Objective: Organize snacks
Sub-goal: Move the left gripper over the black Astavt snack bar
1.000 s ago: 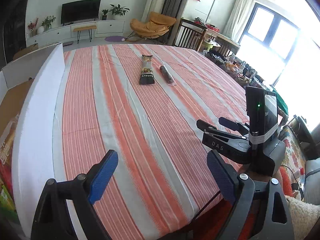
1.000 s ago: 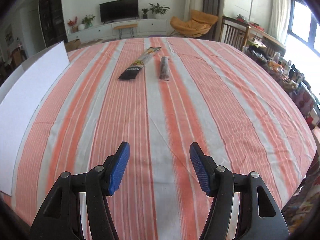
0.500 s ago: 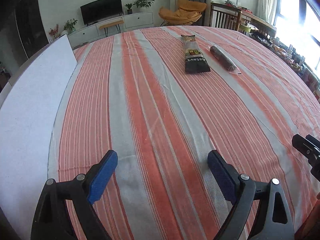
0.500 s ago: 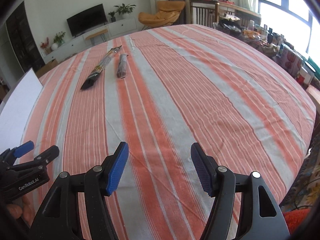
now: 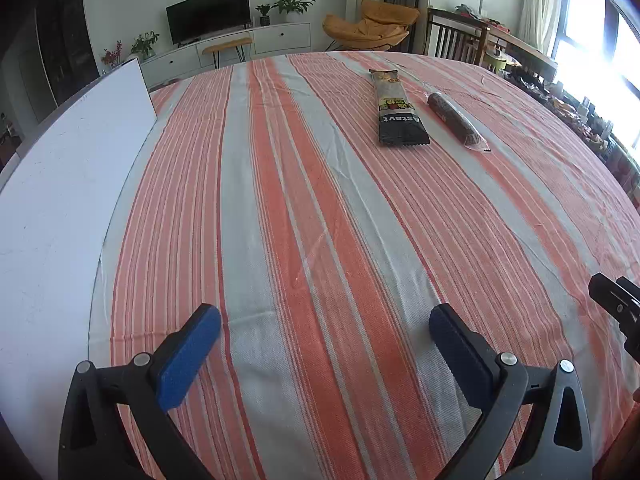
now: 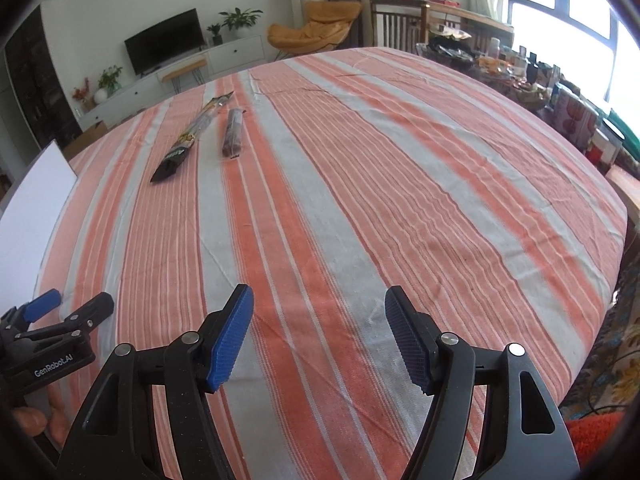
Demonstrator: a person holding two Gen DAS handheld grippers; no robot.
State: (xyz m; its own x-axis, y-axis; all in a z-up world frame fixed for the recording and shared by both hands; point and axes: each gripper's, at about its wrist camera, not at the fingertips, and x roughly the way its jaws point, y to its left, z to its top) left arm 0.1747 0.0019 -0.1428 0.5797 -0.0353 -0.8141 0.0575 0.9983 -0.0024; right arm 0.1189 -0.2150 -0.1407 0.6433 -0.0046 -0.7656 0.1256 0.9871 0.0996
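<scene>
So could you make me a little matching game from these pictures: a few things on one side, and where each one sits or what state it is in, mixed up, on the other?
Things:
1. flat black snack packet
2. dark snack roll in clear wrap
3. white board
4. left gripper

Descriptions:
A. stands along the left edge of the striped tablecloth
B. jaws opening, nothing between them
C. lies left of the other snack
D. lies right of the other snack

Pairs: 1-C, 2-D, 3-A, 4-B
</scene>
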